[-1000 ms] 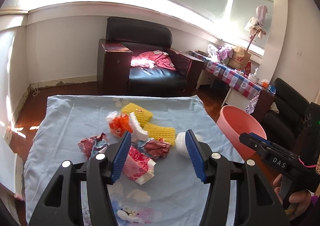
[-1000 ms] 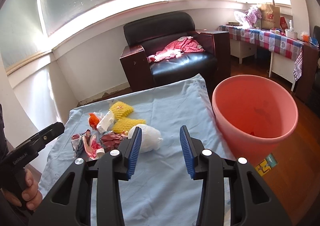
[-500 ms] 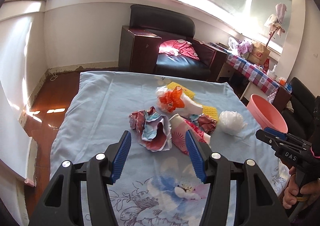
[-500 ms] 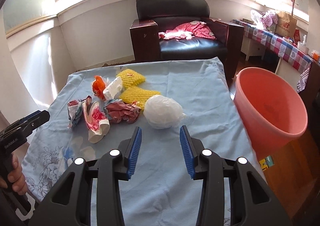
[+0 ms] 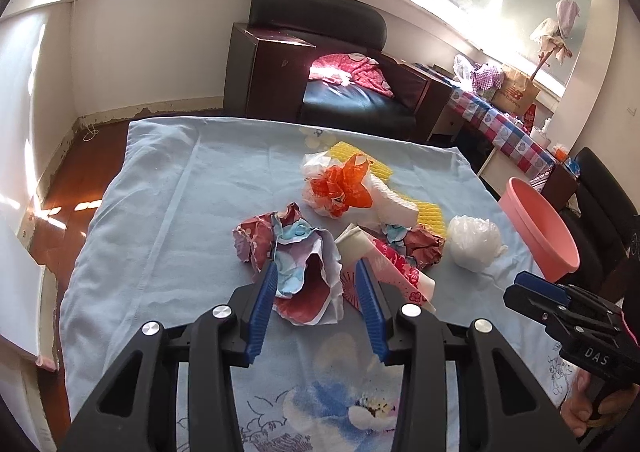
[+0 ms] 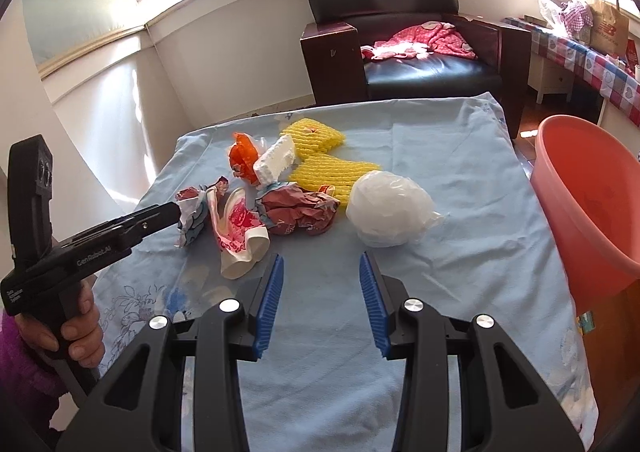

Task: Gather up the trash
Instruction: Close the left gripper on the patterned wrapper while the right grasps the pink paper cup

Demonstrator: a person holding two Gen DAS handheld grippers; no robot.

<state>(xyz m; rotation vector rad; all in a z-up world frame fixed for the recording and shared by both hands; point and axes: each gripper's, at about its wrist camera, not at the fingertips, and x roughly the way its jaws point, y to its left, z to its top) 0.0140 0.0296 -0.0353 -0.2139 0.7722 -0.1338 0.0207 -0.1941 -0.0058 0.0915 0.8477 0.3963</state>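
Observation:
A pile of trash lies on the blue cloth [image 5: 168, 212]. My left gripper [image 5: 316, 272] is open, its fingers on either side of a crumpled red, white and blue paper wrapper [image 5: 304, 268]; it also shows in the right wrist view [image 6: 192, 212]. Beside it lie a pink and white paper cup [image 6: 240, 236], a second crumpled wrapper [image 6: 300, 212], an orange plastic wrapper [image 5: 344, 188], white foam [image 6: 276, 160], yellow foam netting [image 6: 320, 156] and a white plastic bag ball [image 6: 388, 208]. My right gripper [image 6: 322, 268] is open and empty, just short of the white ball.
A pink bucket [image 6: 592, 196] stands off the table's right edge, also in the left wrist view [image 5: 540, 228]. A black armchair [image 6: 404, 52] with red cloth stands behind the table. A side table with a checked cloth [image 5: 504, 124] is at far right.
My left gripper has moved forward, so its open fingers now flank the crumpled wrapper. My right gripper has moved slightly closer to the white bag ball.

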